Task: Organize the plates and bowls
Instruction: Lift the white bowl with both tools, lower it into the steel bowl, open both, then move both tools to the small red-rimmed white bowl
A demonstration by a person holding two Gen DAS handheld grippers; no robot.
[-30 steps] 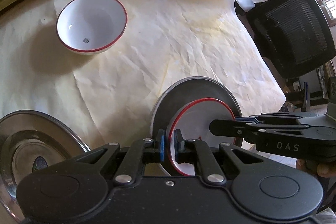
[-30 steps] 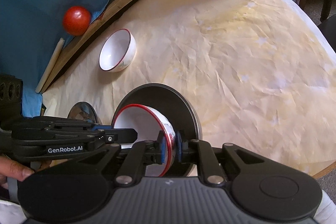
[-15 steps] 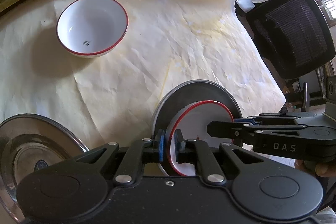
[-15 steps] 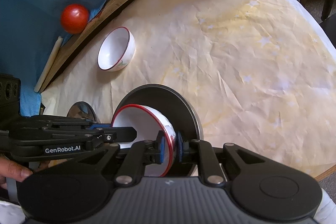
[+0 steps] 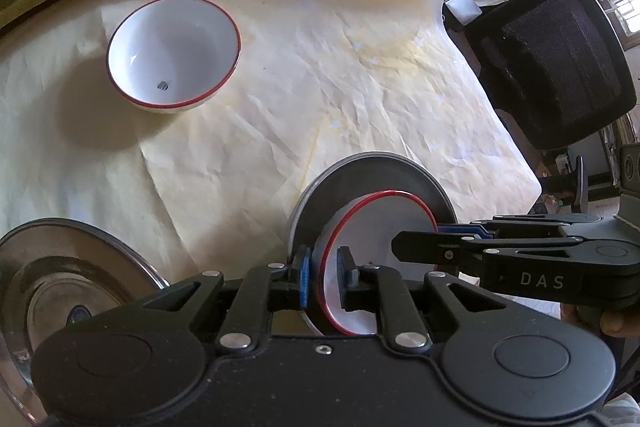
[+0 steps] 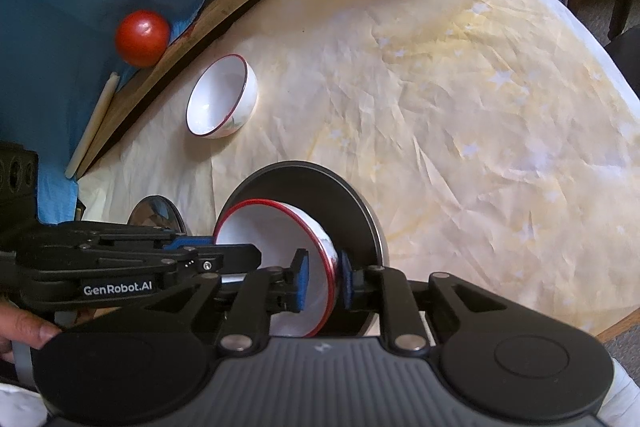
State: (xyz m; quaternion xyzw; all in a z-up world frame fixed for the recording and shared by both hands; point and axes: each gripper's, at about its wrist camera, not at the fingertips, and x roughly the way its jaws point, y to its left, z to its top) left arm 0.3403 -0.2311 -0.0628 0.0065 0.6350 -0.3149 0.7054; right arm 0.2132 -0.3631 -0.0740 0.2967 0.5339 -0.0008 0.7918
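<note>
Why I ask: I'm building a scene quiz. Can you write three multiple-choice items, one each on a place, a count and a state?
1. The near bowl sits:
A. on the grey plate
B. on the blue cloth
C. inside the other bowl

2. Red-rimmed bowls in view:
A. one
B. two
C. four

3. The far bowl is:
A. upside down
B. upright
C. broken in half

Answers:
1 A: the dark plate rings the near bowl on all sides.
2 B: one is on the plate and one is alone on the paper.
3 B: its white inside faces up and its rim is whole.
</note>
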